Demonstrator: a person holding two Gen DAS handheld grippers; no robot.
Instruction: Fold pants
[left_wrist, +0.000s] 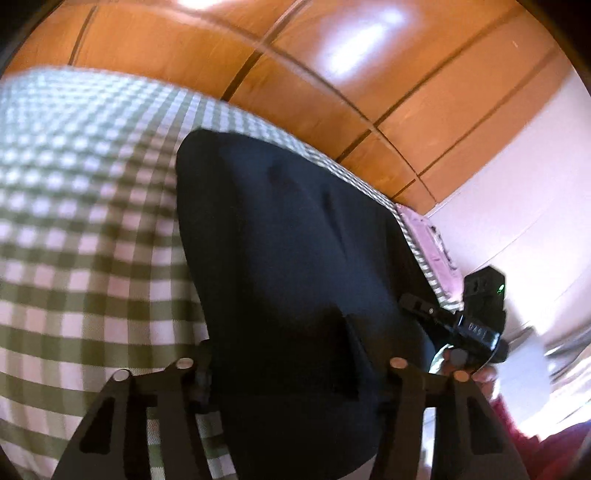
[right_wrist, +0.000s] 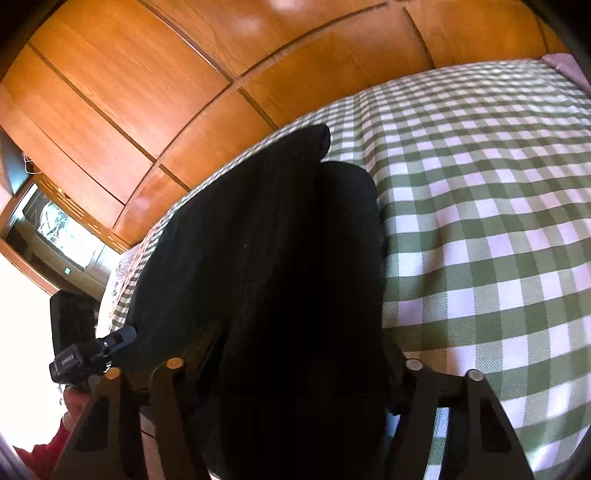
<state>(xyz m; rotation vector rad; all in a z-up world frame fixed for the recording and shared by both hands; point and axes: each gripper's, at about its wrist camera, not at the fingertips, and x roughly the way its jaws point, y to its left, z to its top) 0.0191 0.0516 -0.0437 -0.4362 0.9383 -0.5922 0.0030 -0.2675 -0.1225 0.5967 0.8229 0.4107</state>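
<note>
Dark navy pants (left_wrist: 295, 251) lie lengthwise on a green-and-white checked bedspread (left_wrist: 85, 229), their near end lifted into my left gripper (left_wrist: 295, 373). Its fingers are buried in the cloth, so it looks shut on the near end. In the right wrist view the pants (right_wrist: 266, 236) run away from me with both leg ends at the far edge. My right gripper (right_wrist: 295, 373) also has the dark cloth bunched between its fingers. The right gripper shows in the left wrist view (left_wrist: 417, 306) at the pants' right edge. The left gripper shows in the right wrist view (right_wrist: 122, 338) at their left edge.
A wooden wardrobe (left_wrist: 332, 74) stands past the bed's far edge; it also fills the back of the right wrist view (right_wrist: 147, 92). A pink mattress edge (left_wrist: 424, 236) shows under the bedspread. A red sleeve (right_wrist: 44, 450) is at the lower left.
</note>
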